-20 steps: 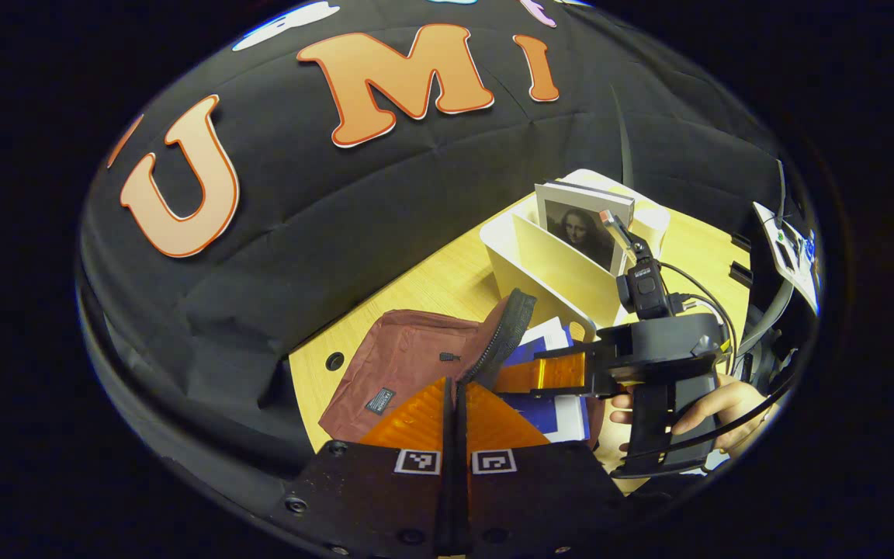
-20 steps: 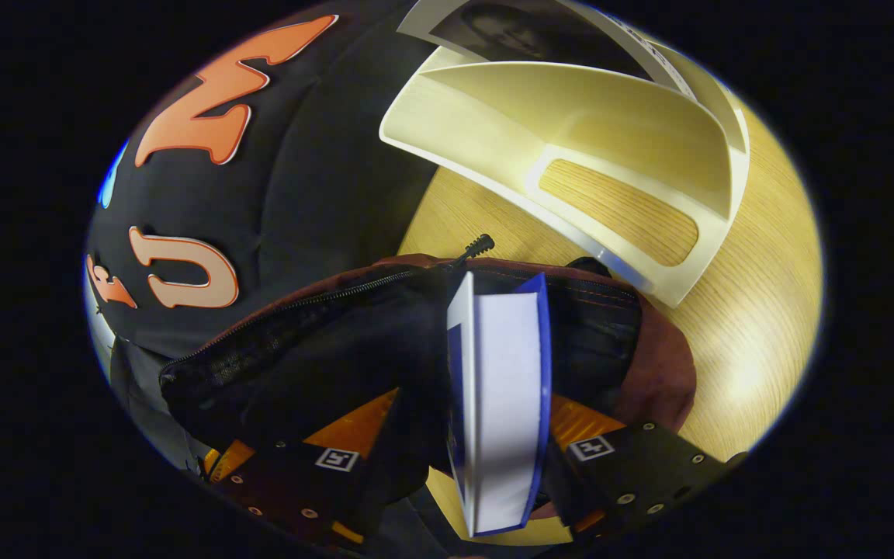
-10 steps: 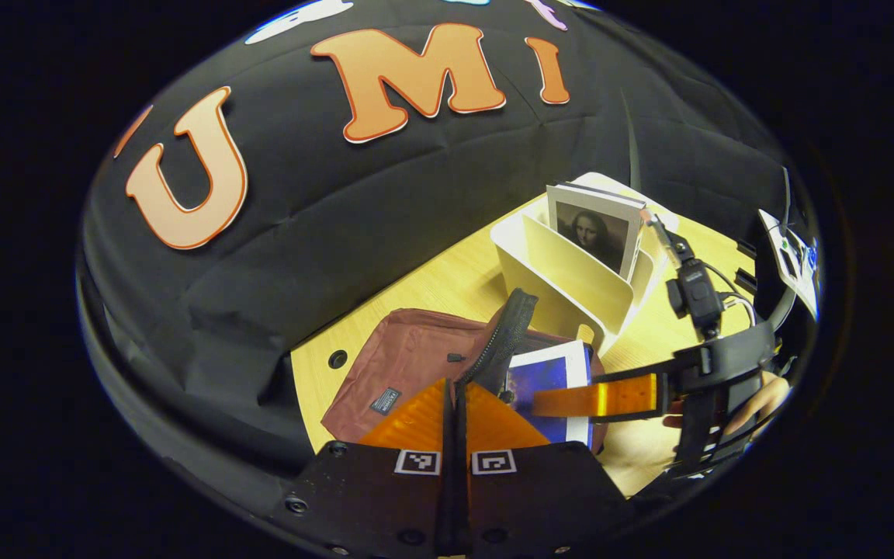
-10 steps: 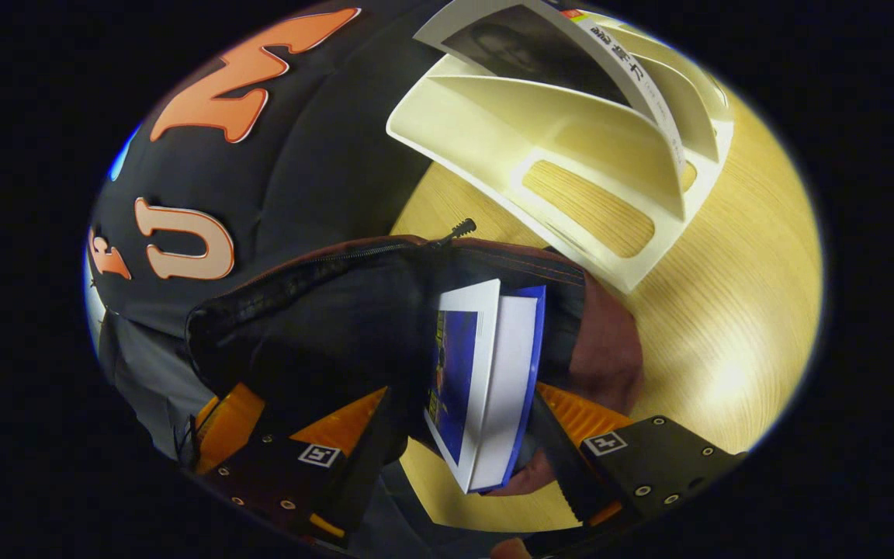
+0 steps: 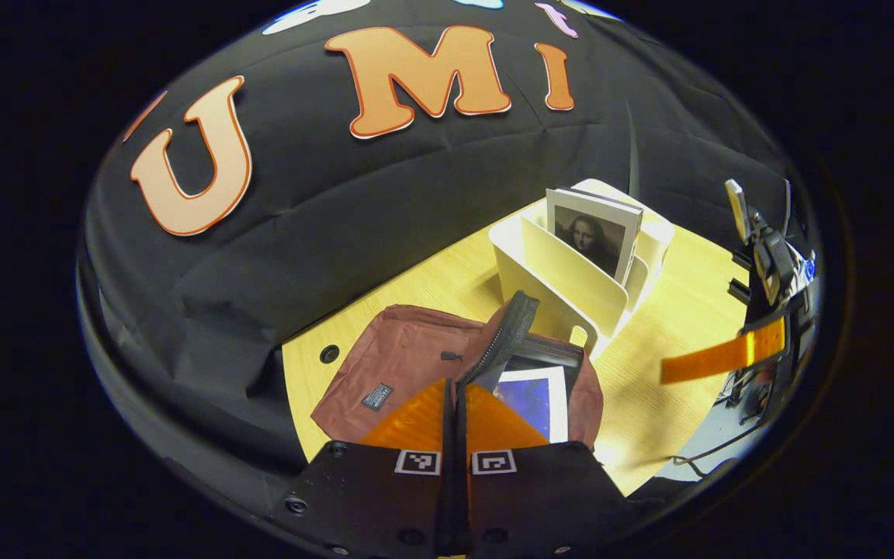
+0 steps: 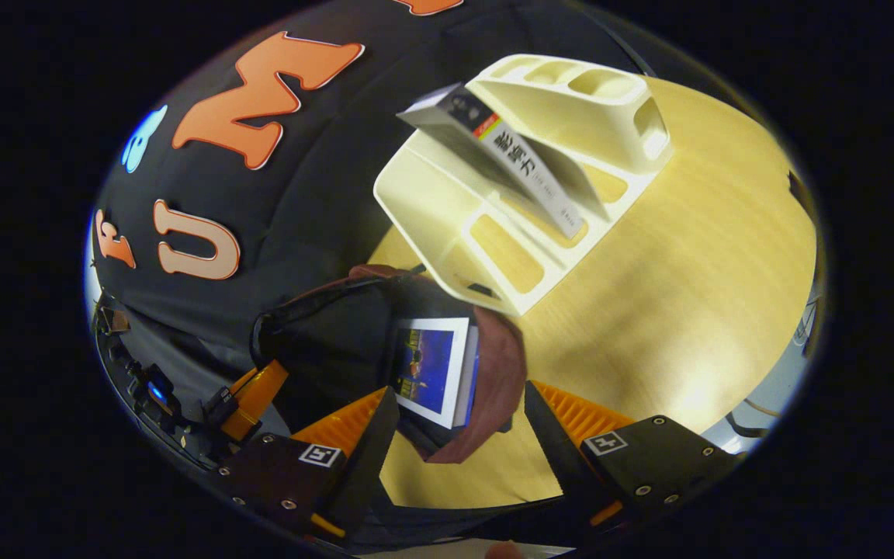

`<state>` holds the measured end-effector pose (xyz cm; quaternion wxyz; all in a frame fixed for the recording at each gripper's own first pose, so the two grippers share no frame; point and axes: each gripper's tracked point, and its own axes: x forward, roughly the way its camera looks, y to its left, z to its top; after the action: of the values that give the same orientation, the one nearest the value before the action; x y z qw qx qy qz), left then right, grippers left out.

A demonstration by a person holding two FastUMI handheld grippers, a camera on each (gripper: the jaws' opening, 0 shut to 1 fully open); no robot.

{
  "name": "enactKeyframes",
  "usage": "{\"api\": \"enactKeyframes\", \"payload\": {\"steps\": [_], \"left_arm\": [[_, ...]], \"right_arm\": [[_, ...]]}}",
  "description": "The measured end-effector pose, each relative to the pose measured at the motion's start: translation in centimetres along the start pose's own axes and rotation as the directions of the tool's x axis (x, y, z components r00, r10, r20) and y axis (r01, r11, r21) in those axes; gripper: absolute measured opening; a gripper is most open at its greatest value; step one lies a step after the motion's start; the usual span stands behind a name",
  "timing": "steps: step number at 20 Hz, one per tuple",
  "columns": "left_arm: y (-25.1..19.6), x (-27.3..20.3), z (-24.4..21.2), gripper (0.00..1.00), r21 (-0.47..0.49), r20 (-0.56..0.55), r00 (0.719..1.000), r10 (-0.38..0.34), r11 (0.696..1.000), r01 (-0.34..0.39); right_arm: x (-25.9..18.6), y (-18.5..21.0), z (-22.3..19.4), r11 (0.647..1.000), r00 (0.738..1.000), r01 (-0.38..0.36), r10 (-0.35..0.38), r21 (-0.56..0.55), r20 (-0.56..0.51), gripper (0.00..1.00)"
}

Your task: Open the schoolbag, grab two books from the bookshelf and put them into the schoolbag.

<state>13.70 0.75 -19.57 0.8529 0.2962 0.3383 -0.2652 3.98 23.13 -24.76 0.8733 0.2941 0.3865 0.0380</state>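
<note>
The maroon schoolbag (image 5: 408, 361) lies open on the wooden table (image 5: 649, 404). My left gripper (image 5: 456, 382) is shut on its zipped flap edge (image 5: 505, 330) and holds it up. A blue book (image 5: 534, 400) lies flat inside the bag. In the right gripper view that blue book (image 6: 430, 366) rests in the bag's dark mouth (image 6: 338, 341), just beyond my right gripper (image 6: 459, 396), which is open and holds nothing. The right gripper (image 5: 699, 365) hangs off to the right, apart from the bag. A cream bookshelf (image 5: 563, 283) behind the bag holds one upright book with a portrait cover (image 5: 594, 237).
The bookshelf (image 6: 540, 132) stands close behind the bag, its remaining book (image 6: 521, 159) leaning in a slot. Bare tabletop (image 6: 687, 272) spreads to the right of bag and shelf. The table's edge and cables (image 5: 707, 458) lie at lower right. The booth's wall closes the far side.
My right gripper has let go of the blue book, which has dropped flat into the bag, and has pulled back to the right. The left gripper still holds the flap.
</note>
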Motion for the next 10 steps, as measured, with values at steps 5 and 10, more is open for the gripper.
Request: {"api": "enactKeyframes", "payload": {"steps": [5,10], "left_arm": [[-0.4,0.0,-0.3,0.01,0.018,0.003,1.000,-0.007,1.000,0.007],[0.1,0.2,-1.3,0.01,0.015,-0.009,1.000,-0.003,1.000,0.004]], "right_arm": [[-4.3,-2.0,7.2,0.966,0.983,0.168,-0.150,-0.197,0.104,0.97],[-4.8,1.0,14.7,0.901,0.965,0.253,-0.211,-0.353,0.155,0.97]]}}
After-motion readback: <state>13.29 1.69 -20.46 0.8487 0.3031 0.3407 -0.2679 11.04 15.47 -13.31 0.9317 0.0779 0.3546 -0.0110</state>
